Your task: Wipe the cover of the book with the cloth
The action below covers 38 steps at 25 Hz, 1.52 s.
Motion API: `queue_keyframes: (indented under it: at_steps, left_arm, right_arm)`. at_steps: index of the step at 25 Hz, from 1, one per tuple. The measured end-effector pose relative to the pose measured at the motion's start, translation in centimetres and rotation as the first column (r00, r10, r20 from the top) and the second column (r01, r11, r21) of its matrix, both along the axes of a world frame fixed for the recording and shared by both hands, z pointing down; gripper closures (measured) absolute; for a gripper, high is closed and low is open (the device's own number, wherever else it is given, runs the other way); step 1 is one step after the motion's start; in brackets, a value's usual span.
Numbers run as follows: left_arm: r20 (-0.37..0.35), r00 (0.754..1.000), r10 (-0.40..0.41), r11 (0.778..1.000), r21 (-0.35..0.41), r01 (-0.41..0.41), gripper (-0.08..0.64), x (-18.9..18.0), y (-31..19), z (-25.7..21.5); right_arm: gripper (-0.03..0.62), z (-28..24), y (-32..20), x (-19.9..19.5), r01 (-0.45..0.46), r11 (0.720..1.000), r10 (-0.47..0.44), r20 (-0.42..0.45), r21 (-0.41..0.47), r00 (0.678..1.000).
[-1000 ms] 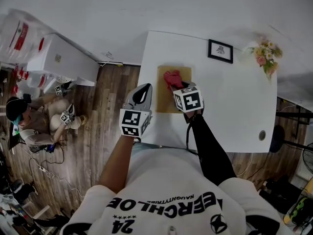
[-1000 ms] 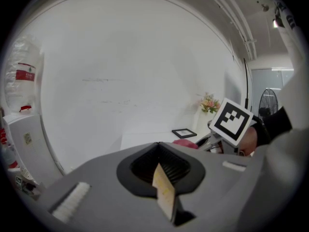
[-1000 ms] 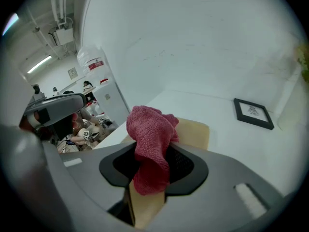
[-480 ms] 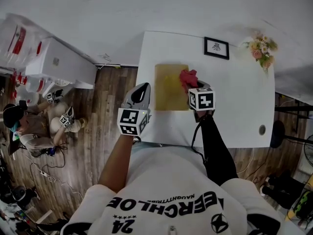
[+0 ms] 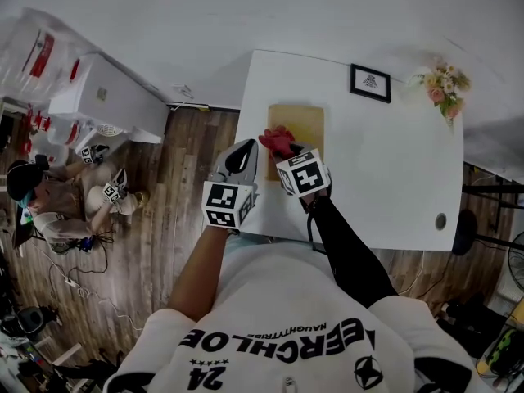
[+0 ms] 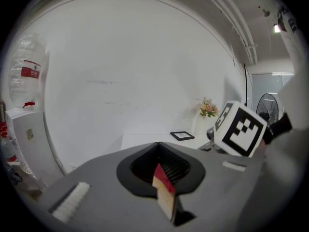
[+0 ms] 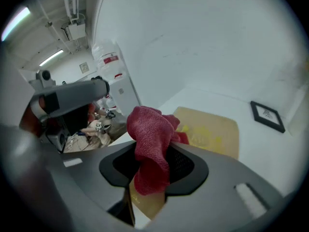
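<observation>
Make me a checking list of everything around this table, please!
Surface: white table, round hole near right corner.
Job's things: tan book lying flat; red cloth over its near left corner.
Clutter: picture frame, flowers at far edge.
Grippers: right gripper shut on cloth; left gripper shut, empty, off the book.
Cables: loose cables on floor.
Surroundings: wooden floor, seated person, water dispenser.

I seem to be working in a lab room dressed like a home: white worktop [image 5: 385, 178], framed picture [image 5: 370, 83], flowers [image 5: 444, 88], plank floor [image 5: 164, 244], water-bottle dispenser [image 6: 28, 81], floor cables [image 5: 78, 281], ceiling tube lights [image 7: 53, 57].
</observation>
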<state>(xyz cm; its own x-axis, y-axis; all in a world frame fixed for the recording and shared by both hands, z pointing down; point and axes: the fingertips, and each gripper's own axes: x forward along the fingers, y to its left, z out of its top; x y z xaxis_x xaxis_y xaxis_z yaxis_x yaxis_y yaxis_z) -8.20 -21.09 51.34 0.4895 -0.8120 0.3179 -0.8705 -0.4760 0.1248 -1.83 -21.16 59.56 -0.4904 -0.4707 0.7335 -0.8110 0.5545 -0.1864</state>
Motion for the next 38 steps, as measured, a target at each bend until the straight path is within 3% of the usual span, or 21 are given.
queue_keyframes:
  at_steps: [7, 24, 31, 38]
  left_arm:
    - [0.01, 1.0, -0.01, 1.0, -0.009, 0.01, 0.506, -0.8, 0.4, 0.3]
    - [0.018, 0.997, 0.077, 0.997, 0.002, -0.077, 0.506, 2.6, 0.0, 0.0]
    - [0.024, 0.997, 0.07, 0.997, 0.021, -0.071, 0.506, 2.0, 0.3, -0.6]
    - [0.019, 0.999, 0.03, 0.999, 0.02, -0.031, 0.506, 0.1, 1.1, -0.9]
  right_arm:
    - [0.456, 0.8, 0.4, -0.1, 0.032, 0.999, -0.032, -0.046, 0.006, 0.998]
    - [0.456, 0.5, 0.8, 10.3, -0.183, 0.983, 0.183, -0.071, 0.016, 0.98]
    - [0.454, -2.7, 0.9, 5.3, -0.089, 0.994, 0.083, 0.086, 0.057, 0.993]
    - [0.454, -0.3, 4.4, -1.2, 0.084, 0.995, -0.081, 0.08, -0.043, 0.994]
